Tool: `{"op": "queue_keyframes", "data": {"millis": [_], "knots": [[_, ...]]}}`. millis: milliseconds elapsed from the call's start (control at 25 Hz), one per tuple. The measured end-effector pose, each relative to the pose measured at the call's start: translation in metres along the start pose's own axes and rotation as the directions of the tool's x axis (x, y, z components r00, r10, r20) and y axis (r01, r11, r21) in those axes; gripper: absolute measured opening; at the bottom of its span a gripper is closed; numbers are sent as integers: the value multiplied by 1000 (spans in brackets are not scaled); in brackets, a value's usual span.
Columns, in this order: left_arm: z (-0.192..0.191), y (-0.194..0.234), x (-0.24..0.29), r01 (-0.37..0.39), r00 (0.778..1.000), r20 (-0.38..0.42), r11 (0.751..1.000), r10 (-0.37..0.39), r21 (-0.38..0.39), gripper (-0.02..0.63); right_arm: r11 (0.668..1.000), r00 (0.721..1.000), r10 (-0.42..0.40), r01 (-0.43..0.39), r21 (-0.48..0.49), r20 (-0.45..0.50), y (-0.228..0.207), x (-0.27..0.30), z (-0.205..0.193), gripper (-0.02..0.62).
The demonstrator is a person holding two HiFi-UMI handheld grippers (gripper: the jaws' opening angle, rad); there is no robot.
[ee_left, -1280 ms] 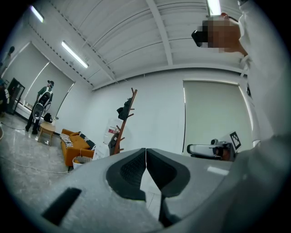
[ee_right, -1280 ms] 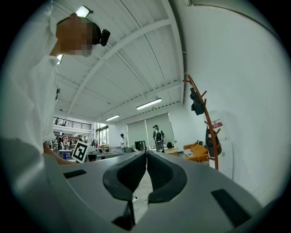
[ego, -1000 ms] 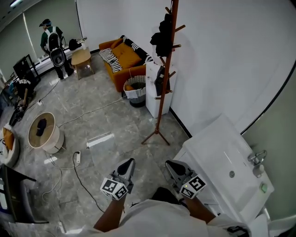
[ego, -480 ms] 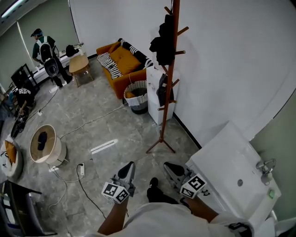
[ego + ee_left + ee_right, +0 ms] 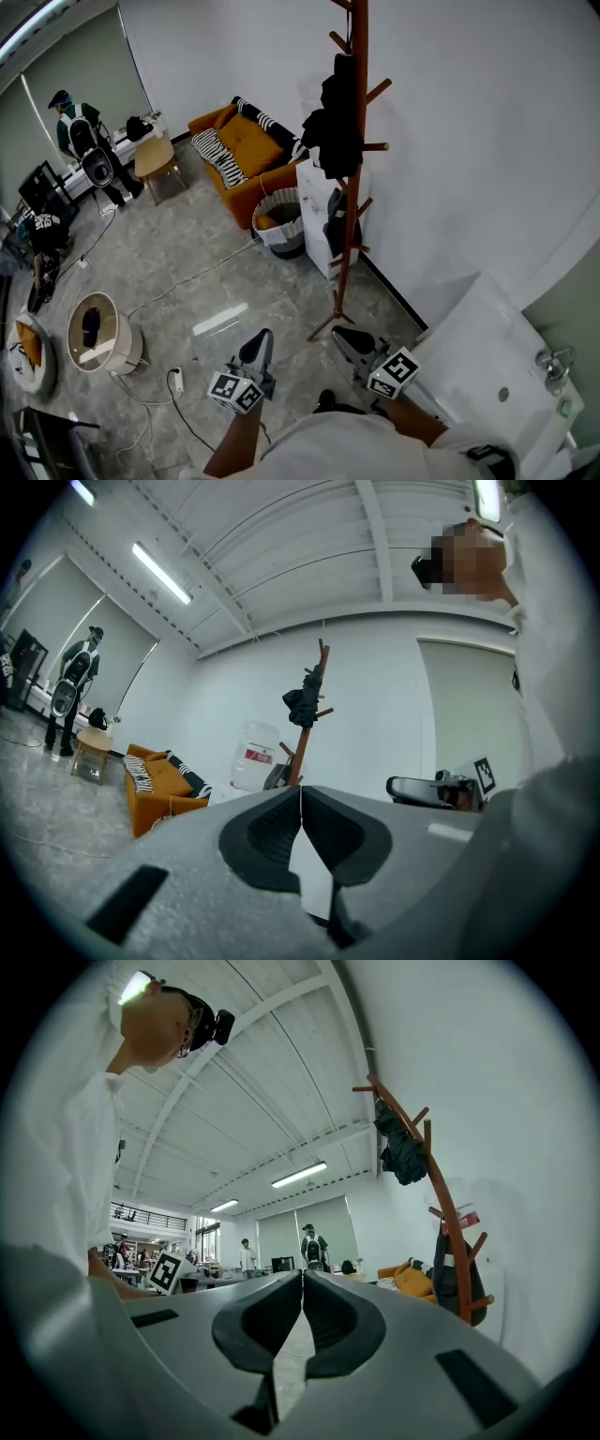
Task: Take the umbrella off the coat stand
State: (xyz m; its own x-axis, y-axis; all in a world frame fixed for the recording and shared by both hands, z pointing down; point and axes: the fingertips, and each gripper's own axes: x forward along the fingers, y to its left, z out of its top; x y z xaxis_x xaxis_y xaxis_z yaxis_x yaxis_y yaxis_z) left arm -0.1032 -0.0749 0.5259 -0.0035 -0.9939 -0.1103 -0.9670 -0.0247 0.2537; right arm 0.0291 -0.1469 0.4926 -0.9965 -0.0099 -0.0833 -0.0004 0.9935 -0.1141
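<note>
The stand rises at upper centre of the head view, well apart from both grippers. The umbrella is, I judge, the black bundle hung high on it. A second dark item hangs lower, so check which is which before reaching.

The left gripper and right gripper, low in frame, are both clenched on nothing. Step closer, spread one gripper's jaws, grip the bundle near its peg and lift it up and off.

The bottle has a red label whose print is too small to read. The cubes carry only square markers.
</note>
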Motion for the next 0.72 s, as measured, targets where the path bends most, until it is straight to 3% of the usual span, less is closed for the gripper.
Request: {"op": "queue_keyframes", "data": {"millis": [360, 720], "knots": [[23, 52, 62, 16, 1000, 24, 999, -16, 29, 17, 999, 998, 7, -4, -46, 56, -50, 53, 31, 15], [38, 73, 104, 104, 995, -11, 993, -103, 49, 17, 991, 990, -91, 101, -92, 106, -85, 58, 62, 15]]}}
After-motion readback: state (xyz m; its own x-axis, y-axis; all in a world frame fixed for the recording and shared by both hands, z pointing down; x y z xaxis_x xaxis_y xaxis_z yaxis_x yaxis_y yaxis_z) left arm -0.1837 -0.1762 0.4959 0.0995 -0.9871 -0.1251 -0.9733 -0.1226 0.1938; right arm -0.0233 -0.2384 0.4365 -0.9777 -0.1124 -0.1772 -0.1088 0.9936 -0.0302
